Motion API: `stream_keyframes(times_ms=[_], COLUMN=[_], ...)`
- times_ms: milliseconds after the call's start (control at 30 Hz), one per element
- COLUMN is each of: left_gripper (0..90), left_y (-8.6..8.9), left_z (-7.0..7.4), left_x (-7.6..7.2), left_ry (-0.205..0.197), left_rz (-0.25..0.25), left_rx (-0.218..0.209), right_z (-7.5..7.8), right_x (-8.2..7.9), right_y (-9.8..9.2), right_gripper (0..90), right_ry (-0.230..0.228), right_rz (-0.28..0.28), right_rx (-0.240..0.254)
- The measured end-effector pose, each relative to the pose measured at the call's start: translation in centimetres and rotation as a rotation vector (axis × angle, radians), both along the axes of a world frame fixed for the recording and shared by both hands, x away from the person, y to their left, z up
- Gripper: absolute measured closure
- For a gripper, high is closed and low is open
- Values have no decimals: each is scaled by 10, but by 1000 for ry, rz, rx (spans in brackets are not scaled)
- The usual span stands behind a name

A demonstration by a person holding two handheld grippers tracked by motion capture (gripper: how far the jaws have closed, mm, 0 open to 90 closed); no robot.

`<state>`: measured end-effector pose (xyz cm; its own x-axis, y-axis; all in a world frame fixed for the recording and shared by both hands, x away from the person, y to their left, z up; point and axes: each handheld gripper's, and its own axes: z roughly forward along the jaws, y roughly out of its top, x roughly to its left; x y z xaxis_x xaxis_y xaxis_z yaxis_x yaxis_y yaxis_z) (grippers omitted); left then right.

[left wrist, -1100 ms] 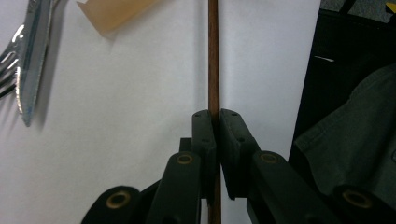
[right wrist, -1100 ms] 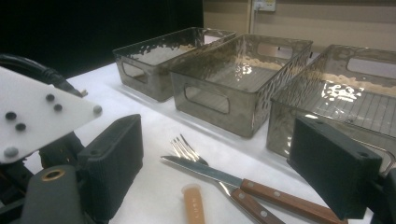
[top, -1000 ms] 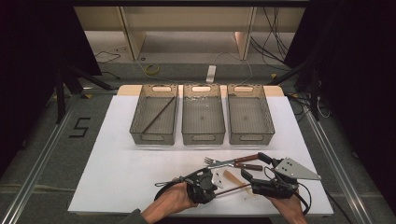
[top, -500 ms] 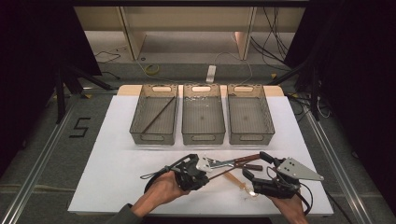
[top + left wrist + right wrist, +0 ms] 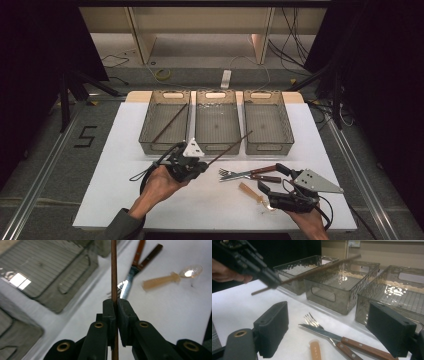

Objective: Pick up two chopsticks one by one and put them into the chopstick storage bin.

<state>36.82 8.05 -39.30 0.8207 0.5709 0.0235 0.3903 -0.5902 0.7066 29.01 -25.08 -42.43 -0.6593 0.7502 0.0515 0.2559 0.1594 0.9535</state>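
My left gripper [image 5: 202, 163] is shut on a thin brown chopstick [image 5: 231, 146], held above the white table just in front of the middle tray [image 5: 216, 148]. The stick slants up and right, its tip over the gap by the right tray [image 5: 289, 134]. In the left gripper view the jaws [image 5: 116, 305] pinch the chopstick [image 5: 114, 270]. My right gripper [image 5: 272, 186] rests open near the front right, with nothing between its pads [image 5: 272, 327]. A fork and knife [image 5: 250, 174] and a beige-handled spoon [image 5: 249, 192] lie beside it.
Three clear grey trays stand side by side at the back. The left tray [image 5: 145, 134] holds another chopstick [image 5: 169, 124]. The white table [image 5: 110, 190] ends near the front, where the person's forearms come in. Cables lie on the floor beyond.
The left gripper has risen and moved left and toward the trays, lifting the chopstick off the table. The right gripper has stayed in place.
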Motion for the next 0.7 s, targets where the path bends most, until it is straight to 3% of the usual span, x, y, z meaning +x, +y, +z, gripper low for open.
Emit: stream_keyframes(times_ms=[167,700], left_gripper=[846,846], left_y=[15,56], left_z=[5,19], left_x=[8,31], left_ry=[18,-29], left_rz=[42,182], left_rx=[-38,-107], right_z=[0,-1], right_x=[0,0], right_y=[0,0], right_gripper=[183,182], right_ry=[-1,6], right_rz=[-3,-2], right_rx=[1,-1])
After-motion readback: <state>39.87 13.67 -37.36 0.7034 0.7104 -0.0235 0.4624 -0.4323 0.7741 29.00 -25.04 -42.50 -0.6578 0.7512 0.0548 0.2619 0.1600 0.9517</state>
